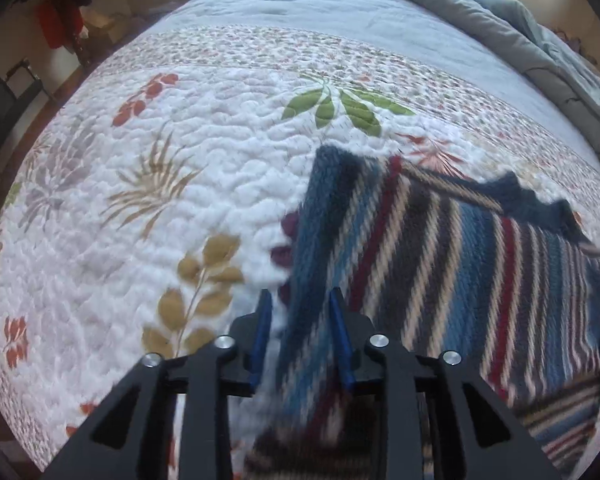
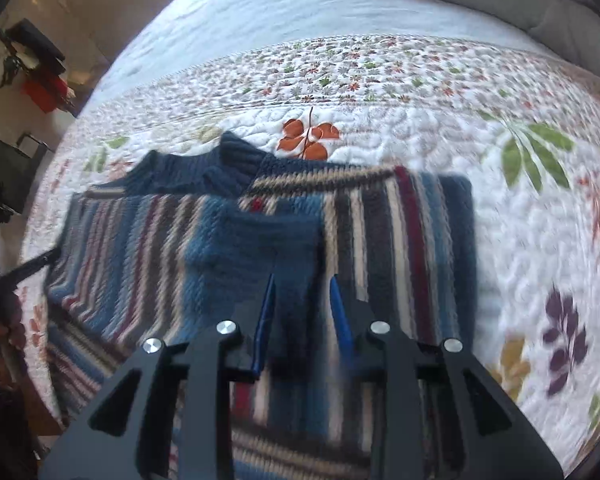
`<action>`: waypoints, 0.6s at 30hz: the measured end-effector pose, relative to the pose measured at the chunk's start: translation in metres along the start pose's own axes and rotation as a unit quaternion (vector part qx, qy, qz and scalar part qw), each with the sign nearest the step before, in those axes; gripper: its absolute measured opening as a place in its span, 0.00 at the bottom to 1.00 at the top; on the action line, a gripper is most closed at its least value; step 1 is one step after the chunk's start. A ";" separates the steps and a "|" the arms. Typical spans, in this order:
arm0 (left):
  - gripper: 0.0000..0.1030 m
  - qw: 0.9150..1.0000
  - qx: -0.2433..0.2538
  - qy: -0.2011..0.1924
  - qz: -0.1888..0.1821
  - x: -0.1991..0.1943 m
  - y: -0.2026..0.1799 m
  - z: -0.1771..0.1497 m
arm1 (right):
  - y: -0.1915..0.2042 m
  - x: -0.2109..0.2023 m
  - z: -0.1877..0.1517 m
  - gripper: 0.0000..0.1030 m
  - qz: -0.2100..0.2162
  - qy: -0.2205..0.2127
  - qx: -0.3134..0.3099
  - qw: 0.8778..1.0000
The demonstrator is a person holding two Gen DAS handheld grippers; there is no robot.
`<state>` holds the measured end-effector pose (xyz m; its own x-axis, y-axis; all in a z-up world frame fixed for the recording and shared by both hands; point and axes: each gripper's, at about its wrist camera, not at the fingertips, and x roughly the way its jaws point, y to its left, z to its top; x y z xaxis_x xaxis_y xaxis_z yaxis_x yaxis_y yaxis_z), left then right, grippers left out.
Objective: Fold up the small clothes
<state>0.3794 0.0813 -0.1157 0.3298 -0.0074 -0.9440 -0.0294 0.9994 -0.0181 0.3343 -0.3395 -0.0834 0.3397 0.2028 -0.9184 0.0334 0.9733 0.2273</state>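
A striped knit sweater [image 1: 440, 240] in blue, cream, dark red and grey lies flat on the floral quilt [image 1: 180, 184]. In the right wrist view the sweater [image 2: 204, 248] shows its navy collar [image 2: 228, 160] at the far edge and a side panel folded over the body [image 2: 400, 240]. My left gripper [image 1: 299, 294] points down over the sweater's left edge. Its blue fingers [image 1: 262, 332] stand apart and half the gap shows quilt. My right gripper [image 2: 302, 279] hovers over the sweater's middle, jaws apart, with the fabric below them and not pinched.
A grey duvet [image 1: 540, 48] is bunched along the bed's far side. Past the bed's left edge I see a dark chair [image 2: 8, 176], red items [image 2: 44, 88] and floor. Quilt stretches to the sweater's left [image 1: 100, 240] and right [image 2: 540, 240].
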 end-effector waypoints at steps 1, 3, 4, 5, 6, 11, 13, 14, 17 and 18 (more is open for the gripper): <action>0.41 1.000 0.006 0.003 0.002 -0.005 -0.001 -0.008 | 0.003 -0.005 -0.009 0.28 0.010 0.000 -0.003 1.000; 0.45 1.000 0.011 0.009 -0.002 -0.007 -0.004 -0.020 | 0.009 -0.011 -0.026 0.28 0.017 -0.002 -0.014 1.000; 0.45 1.000 0.010 0.011 -0.001 -0.007 -0.004 -0.023 | 0.011 -0.013 -0.028 0.28 0.018 -0.002 -0.019 1.000; 0.45 1.000 0.012 0.013 0.000 -0.005 -0.006 -0.026 | 0.016 -0.011 -0.033 0.28 0.016 0.000 -0.026 1.000; 0.45 1.000 0.013 0.015 0.005 -0.002 -0.007 -0.027 | 0.019 -0.008 -0.036 0.28 0.008 0.003 -0.032 0.999; 0.47 0.999 0.009 0.041 0.024 0.021 -0.007 -0.028 | 0.011 0.023 -0.043 0.26 -0.011 0.041 -0.011 0.999; 0.47 0.999 0.009 0.041 0.030 0.018 -0.009 -0.028 | 0.010 0.023 -0.043 0.26 -0.007 0.038 -0.006 0.999; 0.47 0.999 0.008 0.039 0.028 0.014 -0.008 -0.028 | 0.010 0.019 -0.044 0.26 -0.005 0.034 -0.004 0.999; 0.48 0.999 -0.019 0.030 0.000 -0.006 0.004 -0.037 | 0.007 -0.011 -0.056 0.38 0.024 0.014 0.011 1.000; 0.50 0.999 -0.021 0.027 -0.004 -0.012 0.006 -0.041 | 0.005 -0.023 -0.064 0.41 0.026 0.005 0.010 1.000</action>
<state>0.3366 0.0863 -0.1182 0.2796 -0.0179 -0.9599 -0.0678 0.9970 -0.0383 0.2664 -0.3325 -0.0814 0.3312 0.2545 -0.9086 0.0356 0.9589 0.2815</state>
